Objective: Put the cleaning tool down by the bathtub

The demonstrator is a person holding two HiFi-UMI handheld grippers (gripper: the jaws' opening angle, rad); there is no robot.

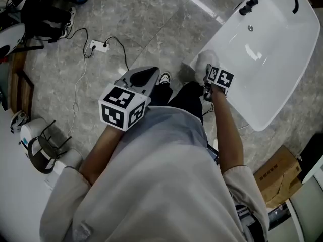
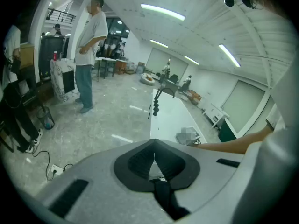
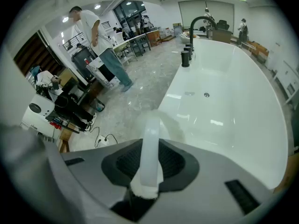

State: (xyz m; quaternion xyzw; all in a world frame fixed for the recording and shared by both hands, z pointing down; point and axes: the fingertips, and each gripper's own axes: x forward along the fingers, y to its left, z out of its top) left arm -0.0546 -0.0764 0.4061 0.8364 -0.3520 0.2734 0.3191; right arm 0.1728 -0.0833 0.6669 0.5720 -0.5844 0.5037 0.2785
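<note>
Right gripper pinching tool handle, frame centre; tool head at tub rim. Left gripper jaws pressed together, empty. Risk: release here likely drops tool into tub, not beside it. Smooth handle may slip.

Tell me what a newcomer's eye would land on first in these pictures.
The big white bathtub fills the head view's upper right, with a black faucet at its far end. Beside its near edge, the right gripper is clamped on the white handle of a cleaning tool. The left gripper, jaws shut and empty, hangs over the grey marble floor.
</note>
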